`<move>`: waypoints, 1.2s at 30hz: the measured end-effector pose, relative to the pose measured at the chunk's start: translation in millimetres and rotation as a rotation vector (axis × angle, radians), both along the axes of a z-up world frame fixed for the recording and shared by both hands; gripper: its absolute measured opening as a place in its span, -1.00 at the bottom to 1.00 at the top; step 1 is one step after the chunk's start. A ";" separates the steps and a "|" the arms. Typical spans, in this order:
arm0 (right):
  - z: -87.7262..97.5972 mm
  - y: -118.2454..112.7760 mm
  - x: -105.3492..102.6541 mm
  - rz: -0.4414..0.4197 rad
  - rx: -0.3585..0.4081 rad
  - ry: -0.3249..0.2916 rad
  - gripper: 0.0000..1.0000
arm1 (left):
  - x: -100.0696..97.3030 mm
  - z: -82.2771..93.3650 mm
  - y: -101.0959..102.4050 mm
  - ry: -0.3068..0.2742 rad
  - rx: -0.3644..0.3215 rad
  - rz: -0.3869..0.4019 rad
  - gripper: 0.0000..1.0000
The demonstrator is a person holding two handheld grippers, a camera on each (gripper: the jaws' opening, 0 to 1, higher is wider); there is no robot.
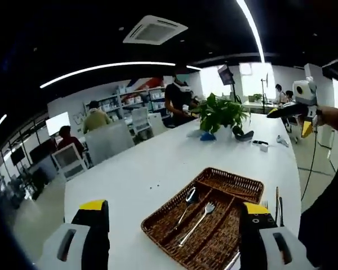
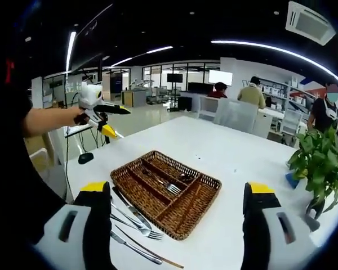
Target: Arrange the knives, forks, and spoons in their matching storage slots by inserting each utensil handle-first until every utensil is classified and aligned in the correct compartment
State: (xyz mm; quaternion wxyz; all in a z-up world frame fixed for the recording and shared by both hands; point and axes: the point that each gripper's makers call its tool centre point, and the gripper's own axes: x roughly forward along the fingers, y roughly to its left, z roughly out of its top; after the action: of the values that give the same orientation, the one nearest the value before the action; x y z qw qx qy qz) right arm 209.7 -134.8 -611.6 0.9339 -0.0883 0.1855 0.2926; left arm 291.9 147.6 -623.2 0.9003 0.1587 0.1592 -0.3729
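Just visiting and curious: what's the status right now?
Left gripper and right gripper open, empty. Wicker tray holds a spoon and fork; loose utensils beside it. Nothing in the way.

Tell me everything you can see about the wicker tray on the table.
The wicker tray is a shallow brown rectangular basket, woven, with inner walls that split it into long compartments. It lies flat on the white table, set at an angle in both views. A spoon and a fork lie side by side in one compartment in the left gripper view. More cutlery lies on the table just outside one long edge. Neither gripper touches it.
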 end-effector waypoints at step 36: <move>-26.1 -8.2 -12.3 -0.054 -0.034 0.037 0.99 | -73.0 -36.1 41.4 0.118 0.009 0.023 1.00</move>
State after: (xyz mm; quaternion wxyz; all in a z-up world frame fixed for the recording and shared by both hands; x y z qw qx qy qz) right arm 197.4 -143.0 -637.6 0.9362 -0.0937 0.2100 0.2656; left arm 218.8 189.0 -659.3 0.8929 0.1385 0.2154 -0.3704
